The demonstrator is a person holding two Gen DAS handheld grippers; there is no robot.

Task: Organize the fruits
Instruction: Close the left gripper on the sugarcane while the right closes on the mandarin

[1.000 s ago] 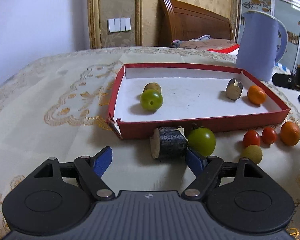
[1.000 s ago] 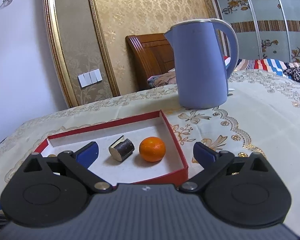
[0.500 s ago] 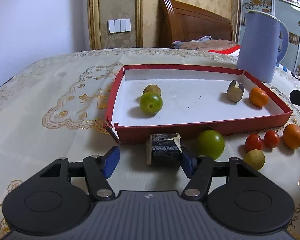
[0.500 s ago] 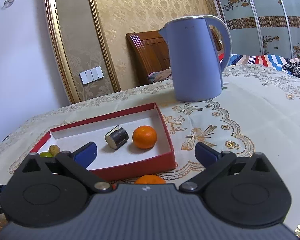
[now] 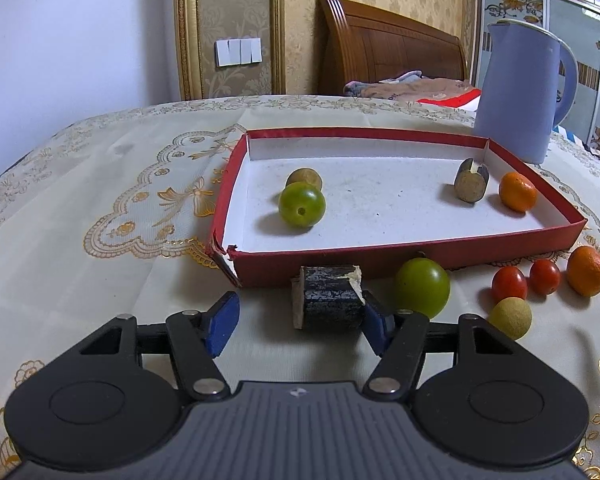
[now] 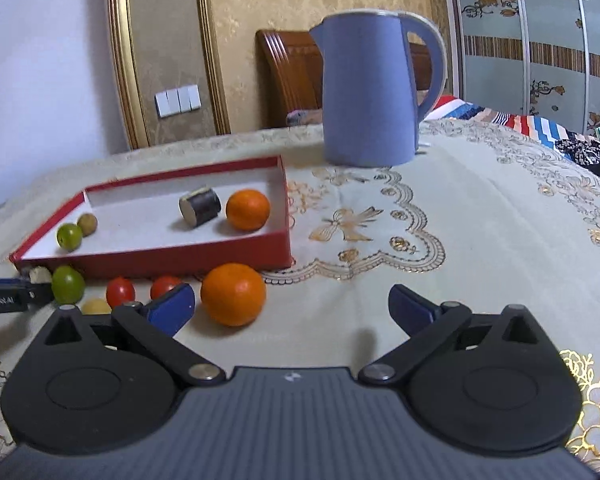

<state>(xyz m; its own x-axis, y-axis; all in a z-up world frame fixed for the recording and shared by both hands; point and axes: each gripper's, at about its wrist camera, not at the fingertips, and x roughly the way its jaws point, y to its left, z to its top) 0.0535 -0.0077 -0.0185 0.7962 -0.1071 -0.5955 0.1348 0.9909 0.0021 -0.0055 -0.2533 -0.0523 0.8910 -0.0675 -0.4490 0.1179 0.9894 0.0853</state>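
A dark cut piece of sugarcane [image 5: 329, 297] is lying on the surface [image 5: 100, 248] just in front of the near wall of the red tray [image 5: 420, 258], between the fingers of the left gripper [image 5: 300, 318]. The right finger [image 5: 374, 322] is touching its right end, while the left finger [image 5: 221, 317] is standing apart from it, so the fingers are open around it and not clamping it.

Just right of the piece a green tomato [image 5: 421, 288] is sitting, and further right a yellowish round fruit [image 5: 510, 317], two red tomatoes [image 5: 509, 283] and an orange [image 5: 587, 270] are lying near one another outside the tray. Inside the tray a green fruit [image 5: 302, 210] is resting against a brownish fruit [image 5: 304, 178] on the left side, while a second sugarcane piece [image 5: 471, 186] and a small orange [image 5: 517, 192] are sitting near the right wall.

The right gripper [image 6: 290, 306] is hovering with its fingers spread wide and holding nothing; the loose orange is lying just beside its left finger [image 6: 172, 308]. A blue kettle [image 6: 370, 92] is standing on the far side of the surface, beyond the tray's far right corner.
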